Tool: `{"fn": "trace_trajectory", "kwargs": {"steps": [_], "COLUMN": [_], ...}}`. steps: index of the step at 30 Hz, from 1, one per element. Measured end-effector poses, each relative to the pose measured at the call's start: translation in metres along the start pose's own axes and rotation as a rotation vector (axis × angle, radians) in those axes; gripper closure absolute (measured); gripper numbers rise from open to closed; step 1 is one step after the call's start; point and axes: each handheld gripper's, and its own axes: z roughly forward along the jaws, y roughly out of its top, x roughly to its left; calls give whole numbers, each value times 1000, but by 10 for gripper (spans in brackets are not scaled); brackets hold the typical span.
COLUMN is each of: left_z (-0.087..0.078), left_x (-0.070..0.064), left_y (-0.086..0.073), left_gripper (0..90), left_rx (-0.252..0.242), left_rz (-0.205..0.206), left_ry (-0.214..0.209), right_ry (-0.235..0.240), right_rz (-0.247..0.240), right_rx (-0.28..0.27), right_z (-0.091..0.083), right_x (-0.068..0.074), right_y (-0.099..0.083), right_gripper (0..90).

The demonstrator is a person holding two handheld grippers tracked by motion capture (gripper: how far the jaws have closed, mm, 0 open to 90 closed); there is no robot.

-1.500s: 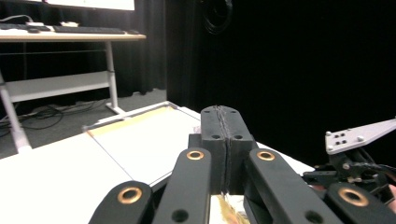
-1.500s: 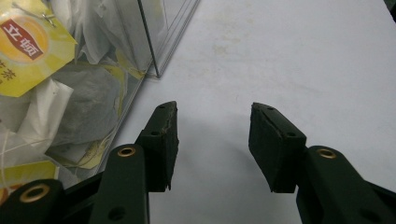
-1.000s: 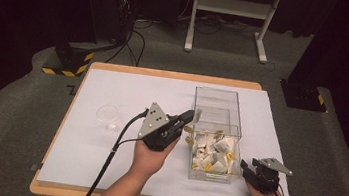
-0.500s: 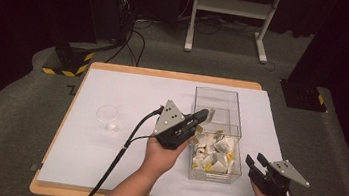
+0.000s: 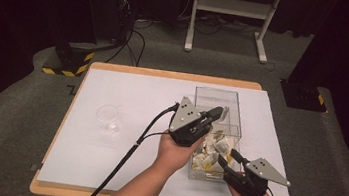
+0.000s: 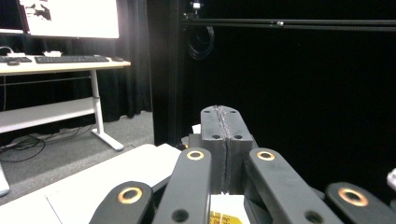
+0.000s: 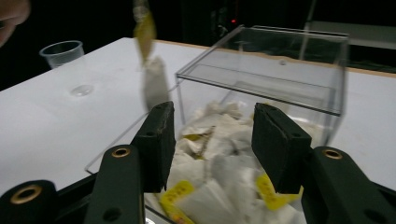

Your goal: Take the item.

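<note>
Clear rigid plastic box (image 5: 216, 128), square-walled, standing on the white sheet over the wood-edged bench (image 5: 127, 97). Inside the box: heap of tea bags (image 5: 211, 153), soft white paper pouches, crumpled, with yellow tags.

Left gripper (image 5: 217, 113) raised above the box's left wall, grey three-cornered plate on top, cable trailing back toward the bench's near edge. Jaws pressed together, no gap between the pads in the left gripper view. Clamped on a yellow tag (image 7: 144, 29), one tea bag (image 7: 156, 86) hanging below it on a string, blurred, left of the box and above the bench in the right gripper view.

Right gripper (image 5: 222, 162) at the box's near right corner, low, pointed into it. Jaws wide apart in the right gripper view, matte black pads with worn edges, nothing between them; heap of bags visible through the gap. Contact with the box wall: cannot tell.

Small clear plastic cup (image 5: 108, 116), round, thin-walled, upright on the sheet well left of the box.
</note>
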Motion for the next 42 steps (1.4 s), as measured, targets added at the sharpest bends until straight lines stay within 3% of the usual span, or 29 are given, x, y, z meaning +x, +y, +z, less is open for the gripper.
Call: {"fn": "trace_trajectory", "kwargs": {"steps": [7, 14, 20, 22, 28, 30, 35, 42], "left_z": [2, -2, -6, -7, -15, -22, -35, -51], "left_x": [-5, -10, -10, -10, -4, 3, 12, 25], "left_y": [3, 7, 10, 10, 8, 6, 6, 7], "left_gripper": [896, 895, 896, 896, 898, 899, 900, 900], "left_rx": [-15, -35, -48, -49, -60, -75, -108, -118], "left_rz": [-7, -21, -26, -25, -9, -14, -13, -3], "left_ry": [-13, -33, -36, -32, 17, 58, 108, 160], "right_ry": [21, 14, 26, 31, 9, -16, -48, -90], "right_rz": [-40, -36, -49, -75, -115, -104, -74, -37], "right_rx": [17, 26, 26, 24, 28, 22, 44, 2], "right_z": [18, 31, 37, 37, 33, 29, 26, 12], "right_x": [15, 16, 24, 26, 25, 18, 5, -10], "right_y": [4, 8, 10, 9, 5, 2, -3, -2], "right_gripper": [501, 555, 766, 846, 856, 859, 860, 859]}}
